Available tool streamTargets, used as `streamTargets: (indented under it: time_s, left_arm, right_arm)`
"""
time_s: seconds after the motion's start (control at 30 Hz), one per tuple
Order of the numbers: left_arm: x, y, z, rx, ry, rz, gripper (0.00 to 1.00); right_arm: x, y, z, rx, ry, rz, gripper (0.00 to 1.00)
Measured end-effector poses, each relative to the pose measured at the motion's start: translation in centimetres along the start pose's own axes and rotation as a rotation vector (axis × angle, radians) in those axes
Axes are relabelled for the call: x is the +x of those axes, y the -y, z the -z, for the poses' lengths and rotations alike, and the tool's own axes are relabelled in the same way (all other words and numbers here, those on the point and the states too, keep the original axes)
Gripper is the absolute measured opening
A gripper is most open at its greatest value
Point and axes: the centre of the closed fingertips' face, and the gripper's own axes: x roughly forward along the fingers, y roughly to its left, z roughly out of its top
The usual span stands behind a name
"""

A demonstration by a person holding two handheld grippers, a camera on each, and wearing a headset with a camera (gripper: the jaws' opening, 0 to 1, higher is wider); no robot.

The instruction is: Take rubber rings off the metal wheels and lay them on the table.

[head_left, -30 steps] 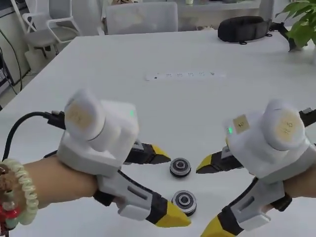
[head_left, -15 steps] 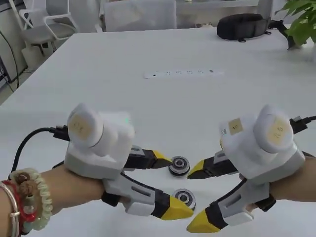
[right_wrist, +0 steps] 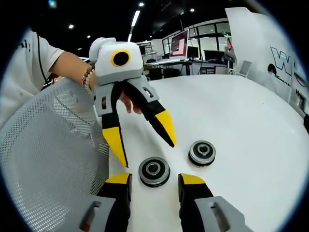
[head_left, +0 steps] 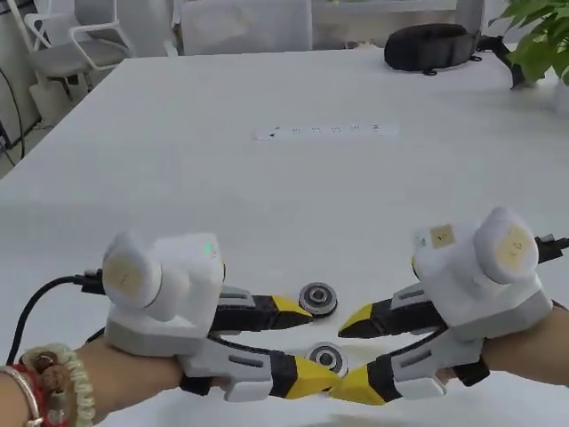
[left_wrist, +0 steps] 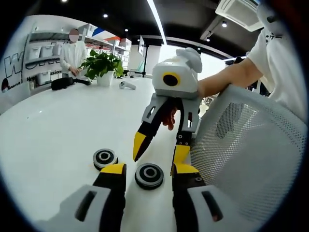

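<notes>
On the table (head_left: 267, 196), the near wheel (head_left: 326, 358) lies between the left gripper (head_left: 320, 345) and right gripper (head_left: 339, 359); the far wheel (head_left: 317, 298) sits just behind it. A power strip (head_left: 324, 132) lies well beyond, a bag (head_left: 429, 47) farther back.

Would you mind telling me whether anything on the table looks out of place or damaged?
Nothing stands out. The nearer wheel and farther wheel lie flat and apart on the table, dark rubber rings seemingly on. The left tool and right tool are open, facing each other across the nearer wheel.
</notes>
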Motion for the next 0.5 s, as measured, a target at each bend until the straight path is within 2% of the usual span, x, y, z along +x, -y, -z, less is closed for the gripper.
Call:
streamTargets:
  time_s: [0.13,0.27,0.37,0.47,0.5]
  left_arm:
    - [0.4,-0.1,0.0,-0.011,0.01,0.001,0.27]
    - [0.9,0.1,0.7,0.041,-0.021,-0.001,0.22]
    - [1.0,0.2,0.8,0.049,-0.022,0.001,0.18]
    - [1.1,0.3,0.6,0.055,-0.015,-0.001,0.14]
    - [1.1,0.3,0.6,0.058,-0.016,-0.002,0.13]
  right_arm:
    - [0.2,-0.1,0.1,0.0,0.014,-0.007,0.31]
    - [0.0,0.3,-0.1,0.011,0.042,0.012,0.27]
    - [0.2,0.1,0.0,0.037,0.056,0.005,0.26]
    - [0.6,-0.2,0.8,-0.005,0.013,0.003,0.25]
    - [0.7,-0.3,0.7,-0.013,0.013,0.005,0.24]
